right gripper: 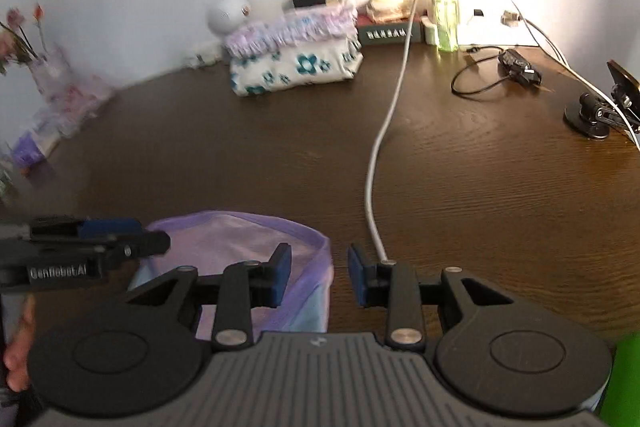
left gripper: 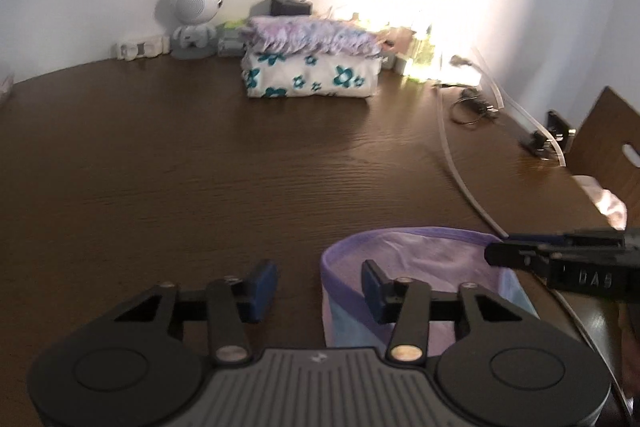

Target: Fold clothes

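Observation:
A lilac garment (left gripper: pixel 432 259) with a purple hem and a pale blue part lies folded on the dark wooden table (left gripper: pixel 200 167), near its front edge. My left gripper (left gripper: pixel 318 287) stands open astride the garment's left edge, its pads apart from the cloth. In the right wrist view the same garment (right gripper: pixel 240 239) lies low and to the left. My right gripper (right gripper: pixel 320 277) stands open astride its right edge, with nothing pressed between the pads. Each gripper shows side-on in the other's view, reaching over the cloth's outer edge.
A stack of folded clothes (left gripper: pixel 308 75), flowered white under lilac, sits at the back by the wall. A white cable (right gripper: pixel 376 155) runs down the table to my right gripper. A round white speaker figure (left gripper: pixel 194 19), a black charger (right gripper: pixel 520 67), a phone holder (right gripper: pixel 596 115) and a flower vase (right gripper: pixel 24 39) ring the table.

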The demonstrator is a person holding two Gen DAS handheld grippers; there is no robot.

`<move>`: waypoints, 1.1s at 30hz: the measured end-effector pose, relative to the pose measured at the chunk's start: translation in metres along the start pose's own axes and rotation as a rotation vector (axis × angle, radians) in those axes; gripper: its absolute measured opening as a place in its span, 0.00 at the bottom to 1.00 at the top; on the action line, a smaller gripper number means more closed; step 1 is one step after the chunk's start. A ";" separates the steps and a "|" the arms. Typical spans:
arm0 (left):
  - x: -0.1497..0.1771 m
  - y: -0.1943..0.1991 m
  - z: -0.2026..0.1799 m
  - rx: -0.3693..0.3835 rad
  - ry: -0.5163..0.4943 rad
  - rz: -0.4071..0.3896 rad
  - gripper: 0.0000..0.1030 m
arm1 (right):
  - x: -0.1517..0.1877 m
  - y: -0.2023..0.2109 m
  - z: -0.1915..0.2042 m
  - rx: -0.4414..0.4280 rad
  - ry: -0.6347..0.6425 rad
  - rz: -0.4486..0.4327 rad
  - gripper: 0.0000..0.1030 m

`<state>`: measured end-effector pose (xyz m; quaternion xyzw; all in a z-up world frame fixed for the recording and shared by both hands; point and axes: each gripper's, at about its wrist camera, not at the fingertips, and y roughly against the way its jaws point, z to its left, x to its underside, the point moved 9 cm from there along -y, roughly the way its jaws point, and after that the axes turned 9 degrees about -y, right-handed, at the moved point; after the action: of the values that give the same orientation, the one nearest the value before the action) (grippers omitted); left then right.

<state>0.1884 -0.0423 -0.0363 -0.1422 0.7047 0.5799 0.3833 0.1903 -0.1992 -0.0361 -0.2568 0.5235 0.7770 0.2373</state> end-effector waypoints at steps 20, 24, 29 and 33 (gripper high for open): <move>0.159 0.153 -0.037 0.240 0.239 -0.176 0.09 | 0.149 0.164 -0.021 -0.408 0.355 -0.045 0.06; 0.169 0.173 -0.013 0.230 0.322 -0.202 0.26 | 0.166 0.184 -0.021 -0.435 0.412 -0.022 0.30; 0.118 0.177 -0.043 0.239 0.180 -0.296 0.39 | 0.134 0.184 -0.005 -0.485 0.308 -0.172 0.47; 0.110 0.144 -0.070 0.190 0.086 -0.219 0.43 | 0.146 0.154 0.020 -0.459 0.308 -0.145 0.36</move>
<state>-0.0042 -0.0393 -0.0092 -0.2060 0.7523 0.4586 0.4257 -0.0216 -0.2184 -0.0178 -0.4555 0.3439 0.8081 0.1455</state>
